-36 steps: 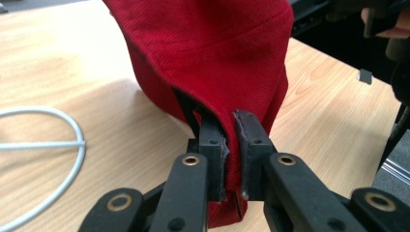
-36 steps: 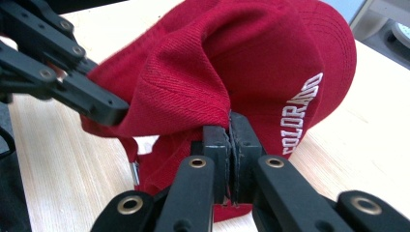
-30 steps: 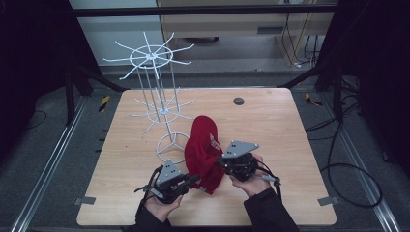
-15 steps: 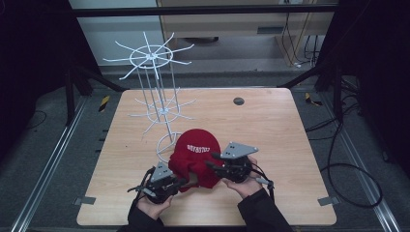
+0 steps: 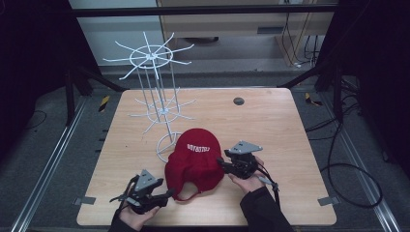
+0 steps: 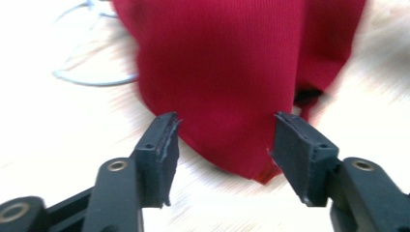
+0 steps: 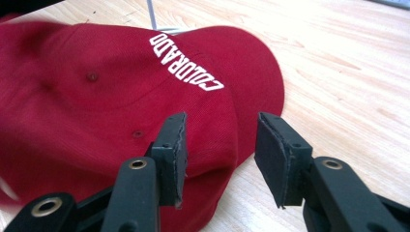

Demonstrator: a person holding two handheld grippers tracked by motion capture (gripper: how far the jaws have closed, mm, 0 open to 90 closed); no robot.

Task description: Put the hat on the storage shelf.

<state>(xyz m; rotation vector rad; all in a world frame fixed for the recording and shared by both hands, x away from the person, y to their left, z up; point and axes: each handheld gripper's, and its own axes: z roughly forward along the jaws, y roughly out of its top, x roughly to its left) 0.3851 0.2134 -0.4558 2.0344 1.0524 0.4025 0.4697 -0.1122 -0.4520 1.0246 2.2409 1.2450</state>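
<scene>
L gripper [image 5: 167, 195], lower left of the high view: jaws just opened, now apart, cap's back edge between them but not pinched. Cap [image 5: 194, 162] was up off the table w/ both grippers a sec ago; now flat, lower centre, beside the rack [image 5: 159, 113] base. R gripper [image 5: 223, 163], right of cap: jaws just opened, apart, clear of the fabric. Looks like cap released, set-down done.

From the high view you look forward and down over the whole table [image 5: 290, 125]. Your left gripper view sits low and very close to the cap [image 6: 232, 72]. Your right gripper view faces the same cap [image 7: 96, 96] from its other side, equally close.
</scene>
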